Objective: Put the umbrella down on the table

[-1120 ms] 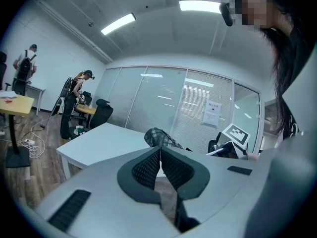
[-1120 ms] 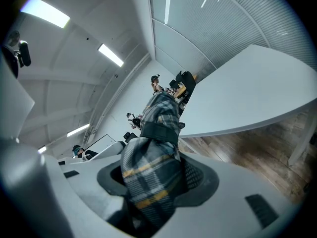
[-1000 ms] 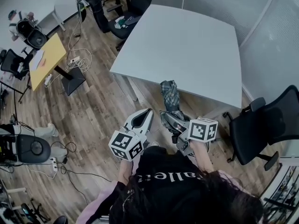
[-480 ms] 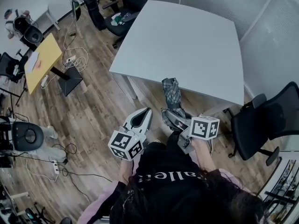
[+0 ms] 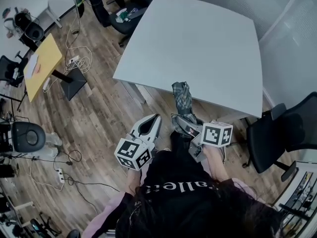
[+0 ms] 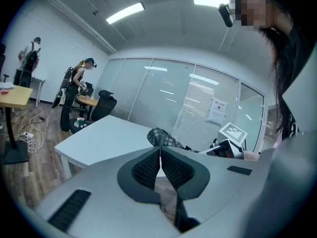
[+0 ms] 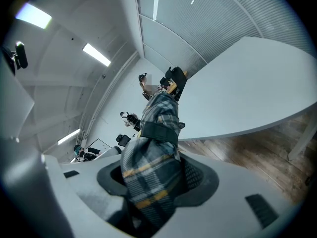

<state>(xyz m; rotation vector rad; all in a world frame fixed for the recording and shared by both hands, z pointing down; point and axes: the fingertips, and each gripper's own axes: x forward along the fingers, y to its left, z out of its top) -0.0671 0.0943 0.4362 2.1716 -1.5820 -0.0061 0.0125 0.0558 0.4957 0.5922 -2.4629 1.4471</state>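
We held the umbrella point(image 5: 182, 97) clamped in our right gripper point(image 5: 182, 125) near the worktop point(image 5: 198, 43) edge; left gripper point(image 5: 156, 119) closed, empty.

Left tongs point(image 5: 156, 118), right tongs point(image 5: 180, 127) with umbrella point(image 5: 182, 96) moved nearer table point(image 5: 198, 43); umbrella tip now at table edge.

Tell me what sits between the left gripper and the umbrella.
Nothing. In the head view, the gap between the left gripper and the umbrella is bare, with only wooden floor showing below.

open tabletop point(image 5: 198, 38) ahead, office chair point(image 5: 285, 133) — right
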